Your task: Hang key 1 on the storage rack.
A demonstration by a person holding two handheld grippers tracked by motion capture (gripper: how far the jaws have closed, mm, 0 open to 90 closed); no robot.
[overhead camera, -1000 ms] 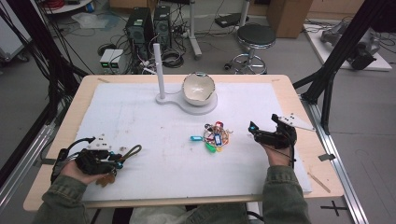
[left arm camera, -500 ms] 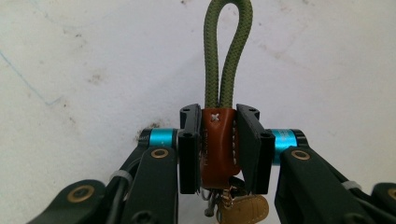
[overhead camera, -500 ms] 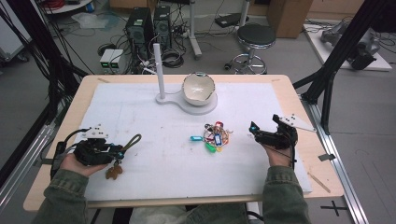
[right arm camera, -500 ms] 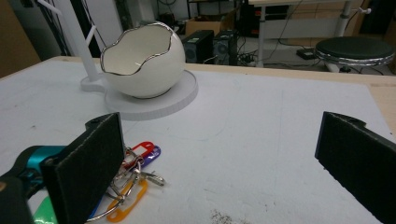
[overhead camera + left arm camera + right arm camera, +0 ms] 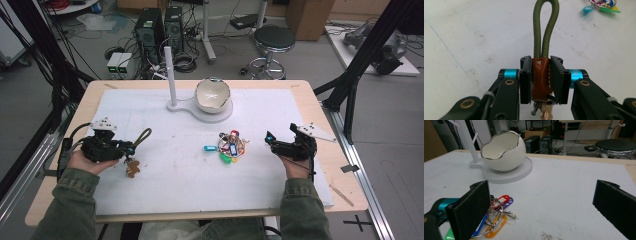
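L gripper [image 5: 131, 148] is clamped on the brown leather tab [image 5: 540, 75] of 1 keychain w/ an olive cord loop [image 5: 545, 27], held just above the bench [image 5: 310, 90] at its near-left, a small brown charm [image 5: 132, 168] hung below; R gripper [image 5: 270, 140] is held wide open, nothing in it, just right of 1 bunch of coloured key tags [image 5: 227, 148] mid-bench. Step judged as carry after pickup; next move likely calls for the loop to be brought to the 1 white post [image 5: 170, 75] or the 1 egg-shaped bowl [image 5: 212, 94] on the white stand base [image 5: 226, 111] at the far side, cord kept upright & grip kept firm.
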